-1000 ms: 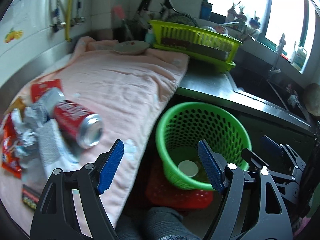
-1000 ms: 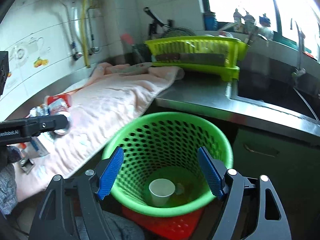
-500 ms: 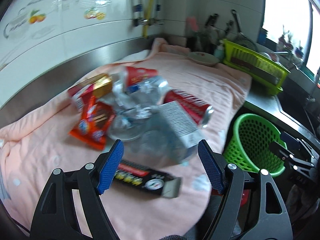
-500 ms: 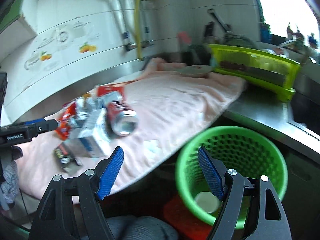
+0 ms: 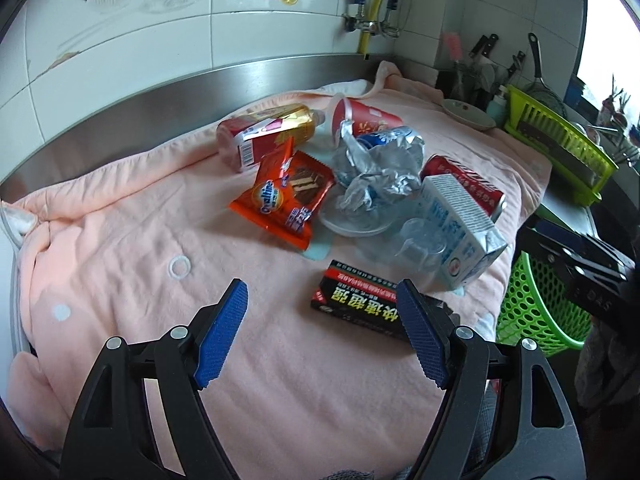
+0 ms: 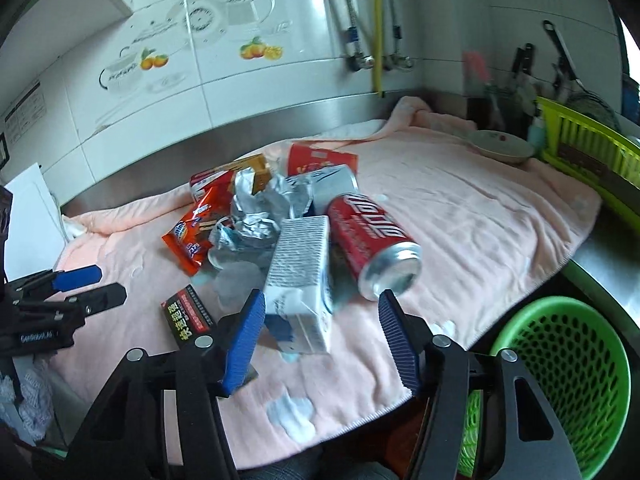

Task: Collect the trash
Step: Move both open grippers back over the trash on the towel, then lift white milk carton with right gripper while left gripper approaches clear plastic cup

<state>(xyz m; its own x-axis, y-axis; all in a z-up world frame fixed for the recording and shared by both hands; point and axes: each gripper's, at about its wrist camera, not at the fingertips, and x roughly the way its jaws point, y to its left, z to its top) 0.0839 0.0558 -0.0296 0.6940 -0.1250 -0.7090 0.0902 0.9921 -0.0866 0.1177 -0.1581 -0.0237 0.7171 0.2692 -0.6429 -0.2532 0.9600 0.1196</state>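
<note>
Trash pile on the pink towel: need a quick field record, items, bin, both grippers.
surface: pink towel over a steel counter
pile: red can on its side; milk carton; orange snack wrapper; crumpled foil; black flat box; red paper cup
bin: green basket, below the counter edge
left gripper: open, empty, black flat box nearest
right gripper: jaws closing, not yet gripping, milk carton end between the fingers
</note>
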